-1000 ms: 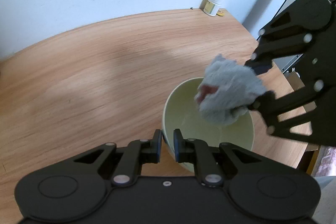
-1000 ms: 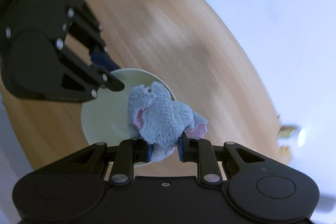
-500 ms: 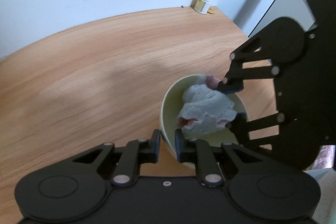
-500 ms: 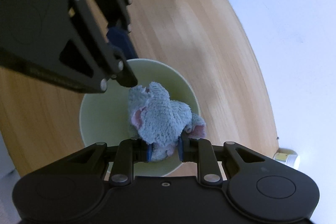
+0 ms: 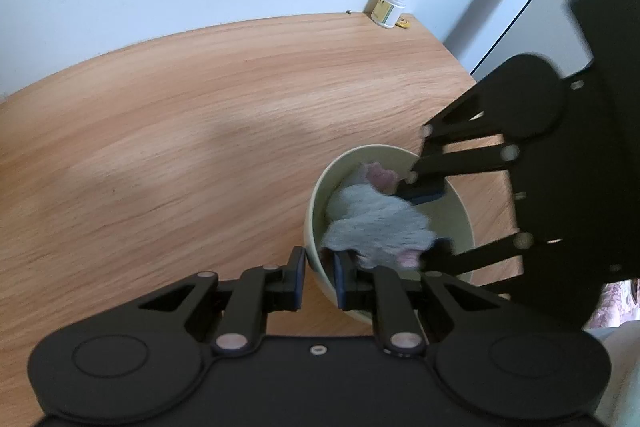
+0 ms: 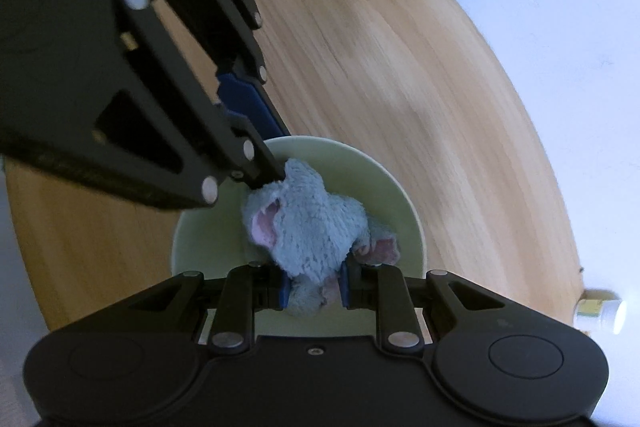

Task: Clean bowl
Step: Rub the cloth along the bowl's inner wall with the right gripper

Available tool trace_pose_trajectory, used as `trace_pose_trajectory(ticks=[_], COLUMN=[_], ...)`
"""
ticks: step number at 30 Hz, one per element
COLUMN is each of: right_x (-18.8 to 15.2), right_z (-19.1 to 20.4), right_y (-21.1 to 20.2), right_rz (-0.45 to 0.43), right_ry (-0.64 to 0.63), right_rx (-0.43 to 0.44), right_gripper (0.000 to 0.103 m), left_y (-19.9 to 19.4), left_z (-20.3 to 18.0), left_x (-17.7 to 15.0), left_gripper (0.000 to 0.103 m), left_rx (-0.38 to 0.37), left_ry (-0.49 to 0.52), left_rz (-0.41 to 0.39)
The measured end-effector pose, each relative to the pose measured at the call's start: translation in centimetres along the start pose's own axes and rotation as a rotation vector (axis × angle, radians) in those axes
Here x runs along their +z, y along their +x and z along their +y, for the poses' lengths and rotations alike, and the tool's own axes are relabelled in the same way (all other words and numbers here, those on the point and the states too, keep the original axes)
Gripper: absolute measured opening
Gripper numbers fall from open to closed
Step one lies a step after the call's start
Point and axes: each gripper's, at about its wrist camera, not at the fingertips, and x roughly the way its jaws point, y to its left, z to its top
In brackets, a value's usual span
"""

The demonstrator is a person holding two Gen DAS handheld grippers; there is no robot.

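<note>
Bright, even light, soft shadows – fisheye warp at edges, slight motion blur

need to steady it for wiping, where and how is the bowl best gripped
Grip the bowl by its thin upright rim on the side away from the cloth, coming from above with one finger inside and one outside. The left gripper already straddles the near wall that way. The right gripper fills the middle with the cloth, so the open rim is probably the only free hold.

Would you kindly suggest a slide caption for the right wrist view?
Right gripper presses a grey cloth into the pale green bowl while the left gripper clamps its rim.
</note>
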Motion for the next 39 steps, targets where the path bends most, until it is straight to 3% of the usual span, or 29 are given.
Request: trace_pose_trajectory(ticks=[5, 9, 12, 16, 21, 27, 33, 39], right_x=[-0.5, -0.4, 0.1, 1.2, 2.3, 3.0, 2.4, 1.6], right_z=[-0.6, -0.6, 0.1, 0.0, -0.6, -0.9, -1.8, -3.5], right_y=[-3.5, -4.7, -4.1, -2.3, 0.1, 1.0, -0.2, -3.9], right_rz=[0.019, 0.055, 0.102, 0.178, 0.222, 0.191, 0.055, -0.007], right_ry=[0.006, -0.028, -0.097, -0.095, -0.063, 0.002, 0.204, 0.409], right_rx=[-0.040, 0.008, 0.016, 0.110, 0.150, 0.157, 0.142, 0.297], right_gripper=[0.026, 0.026, 0.026, 0.025, 0.025, 0.026, 0.026, 0.027], left_y=[0.2, 0.2, 0.2, 0.3, 0.2, 0.2, 0.3, 0.7], left_z=[0.1, 0.1, 0.0, -0.4, -0.2, -0.6, -0.4, 0.0], left_x=[0.4, 0.5, 0.5, 0.6, 0.4, 0.3, 0.4, 0.8], left_gripper=[0.012, 0.012, 0.010, 0.010, 0.010, 0.010, 0.010, 0.010], left_rx=[0.000, -0.001, 0.004, 0.008, -0.004, 0.005, 0.005, -0.001], left_ry=[-0.008, 0.001, 0.007, 0.027, 0.005, 0.022, 0.005, -0.050], left_rz=[0.005, 0.005, 0.002, 0.003, 0.000, 0.005, 0.007, 0.003])
